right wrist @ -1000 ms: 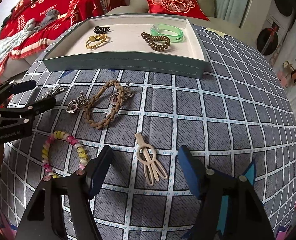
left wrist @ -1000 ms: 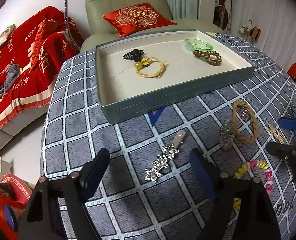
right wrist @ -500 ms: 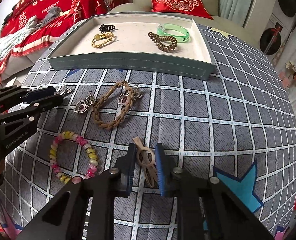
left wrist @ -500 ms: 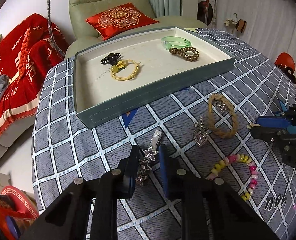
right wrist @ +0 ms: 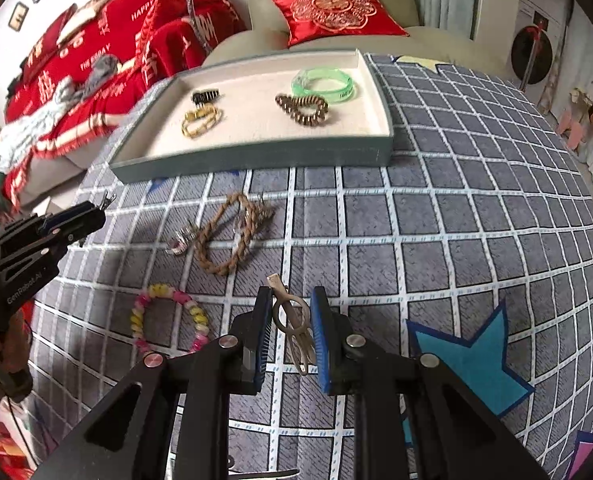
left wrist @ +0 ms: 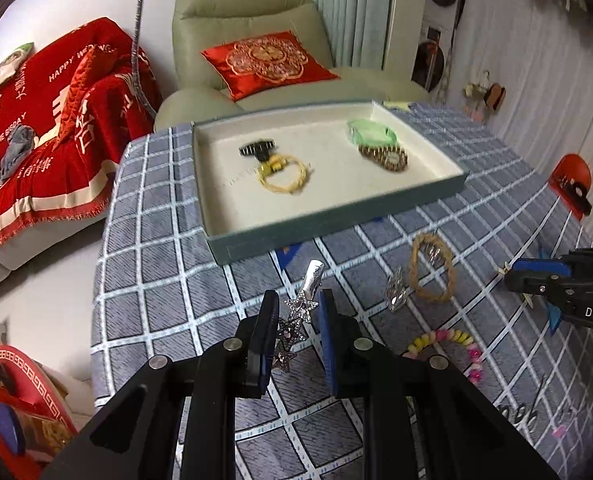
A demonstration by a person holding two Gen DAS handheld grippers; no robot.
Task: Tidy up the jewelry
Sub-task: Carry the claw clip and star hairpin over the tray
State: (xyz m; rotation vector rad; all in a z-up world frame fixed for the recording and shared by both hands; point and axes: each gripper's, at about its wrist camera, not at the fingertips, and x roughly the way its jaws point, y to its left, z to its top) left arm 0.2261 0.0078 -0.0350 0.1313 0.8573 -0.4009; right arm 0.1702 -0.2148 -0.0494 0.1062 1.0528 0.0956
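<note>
My left gripper (left wrist: 296, 305) is shut on a silver star hair clip (left wrist: 301, 307), lifted a little off the checked tablecloth. My right gripper (right wrist: 292, 304) is shut on a beige ring hair clip (right wrist: 292, 320), also raised above the cloth. Each gripper shows at the edge of the other's view: the right gripper (left wrist: 536, 276) and the left gripper (right wrist: 92, 212). Ahead lies a grey-green tray (left wrist: 336, 226) with a cream floor. It holds a black claw clip (left wrist: 257, 148), a yellow hair tie (left wrist: 282, 174), a green bangle (left wrist: 370, 132) and a brown coil tie (left wrist: 384, 156).
On the cloth lie a braided tan bracelet (right wrist: 232, 240), a silver heart pendant (right wrist: 180, 240) and a pink-yellow bead bracelet (right wrist: 168, 318). Beyond the table stand a green armchair (left wrist: 248, 28) with a red cushion (left wrist: 268, 62) and a sofa under a red throw (left wrist: 36, 140).
Both grippers went from wide open to shut, the left on the star clip, the right on the beige clip. Both then rose, lifting the clips off the cloth.
</note>
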